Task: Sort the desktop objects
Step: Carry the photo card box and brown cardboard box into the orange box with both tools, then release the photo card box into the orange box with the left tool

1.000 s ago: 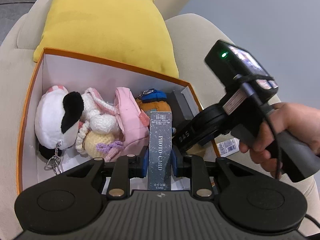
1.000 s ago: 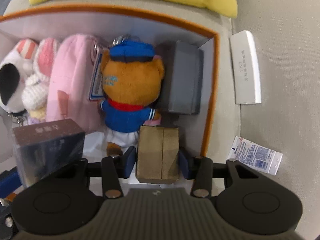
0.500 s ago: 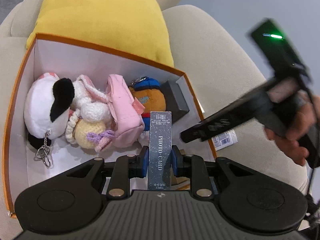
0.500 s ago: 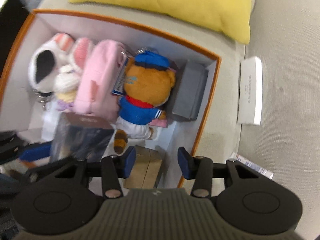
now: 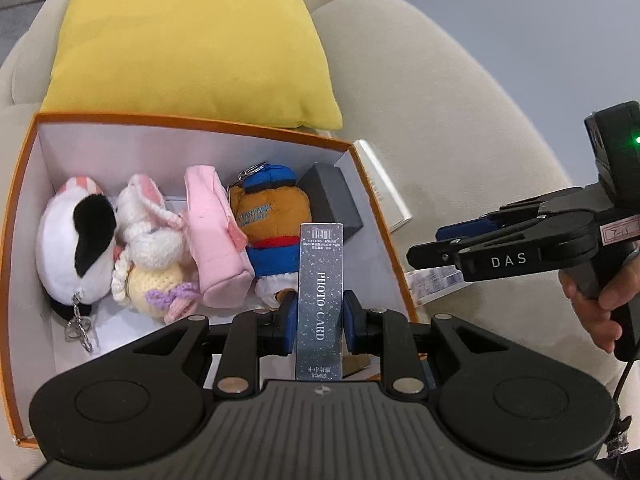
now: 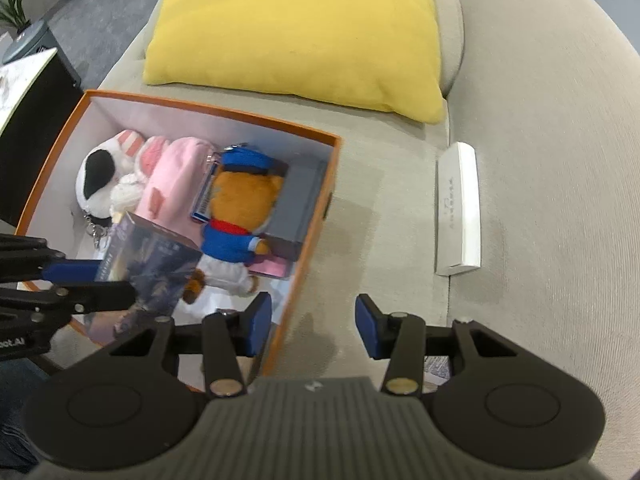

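Observation:
My left gripper (image 5: 318, 316) is shut on a silver photo card box (image 5: 320, 292) and holds it above the near side of the orange box (image 5: 24, 168). The card box also shows in the right wrist view (image 6: 148, 264). The orange box holds plush toys: a white and black one (image 5: 74, 244), a pink one (image 5: 214, 236), a bear in blue (image 5: 274, 216), plus a grey box (image 5: 334, 200). My right gripper (image 6: 314, 330) is open and empty, over the sofa just right of the orange box's rim (image 6: 316, 208). It appears at the right of the left wrist view (image 5: 424, 248).
A yellow cushion (image 6: 296, 28) lies behind the orange box on the beige sofa (image 6: 540, 160). A white flat box (image 6: 458, 208) lies on the seat by the armrest. A printed packet (image 5: 434, 282) lies beside the box's right wall.
My right gripper has let go of the brown box inside the orange box, opened, and drawn back up and to the right. My left gripper still holds the photo card box.

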`<state>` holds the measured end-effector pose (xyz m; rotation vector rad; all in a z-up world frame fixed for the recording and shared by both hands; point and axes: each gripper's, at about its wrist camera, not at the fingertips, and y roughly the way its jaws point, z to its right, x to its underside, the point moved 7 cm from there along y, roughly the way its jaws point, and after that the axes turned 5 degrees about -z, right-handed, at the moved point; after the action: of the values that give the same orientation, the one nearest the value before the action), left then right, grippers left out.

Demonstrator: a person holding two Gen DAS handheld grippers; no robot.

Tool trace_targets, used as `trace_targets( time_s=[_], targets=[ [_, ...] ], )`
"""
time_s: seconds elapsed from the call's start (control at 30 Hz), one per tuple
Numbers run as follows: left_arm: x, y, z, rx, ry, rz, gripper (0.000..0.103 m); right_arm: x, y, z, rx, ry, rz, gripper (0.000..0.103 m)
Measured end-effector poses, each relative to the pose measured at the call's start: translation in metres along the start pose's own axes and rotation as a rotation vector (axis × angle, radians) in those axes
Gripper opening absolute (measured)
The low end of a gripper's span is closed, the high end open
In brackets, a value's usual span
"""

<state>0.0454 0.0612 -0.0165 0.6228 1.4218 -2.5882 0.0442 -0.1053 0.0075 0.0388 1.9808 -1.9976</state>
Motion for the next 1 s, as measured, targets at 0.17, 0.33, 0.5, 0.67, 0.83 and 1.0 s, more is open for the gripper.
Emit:
trace_targets(
  time_s=[0.17, 0.33, 0.5, 0.67, 0.83, 1.0],
  targets=[
    [0.003, 0.011, 0.0, -0.064, -0.004, -0.054, 0.026, 0.006, 0.006, 0.008, -0.066, 0.001, 0.014, 0.047],
    [-0.001, 0.016, 0.007, -0.055, -0.045, -0.034, 0.026, 0.01, 0.009, 0.014, -0.112, -0.002, 0.039, 0.046],
    [-0.001, 0.024, 0.016, -0.104, -0.007, -0.084, 0.026, 0.018, 0.016, 0.025, -0.157, 0.014, 0.035, 0.046],
    [0.001, 0.028, 0.012, -0.218, 0.067, -0.13, 0.026, 0.023, 0.019, 0.036, -0.194, 0.034, 0.045, 0.046],
    [0.004, 0.021, 0.015, -0.297, 0.221, -0.214, 0.026, 0.028, 0.024, 0.043, -0.223, 0.041, 0.047, 0.046],
    [0.004, 0.035, -0.003, -0.321, 0.189, -0.32, 0.026, 0.03, 0.03, 0.049, -0.238, 0.058, 0.048, 0.046]
  ],
)
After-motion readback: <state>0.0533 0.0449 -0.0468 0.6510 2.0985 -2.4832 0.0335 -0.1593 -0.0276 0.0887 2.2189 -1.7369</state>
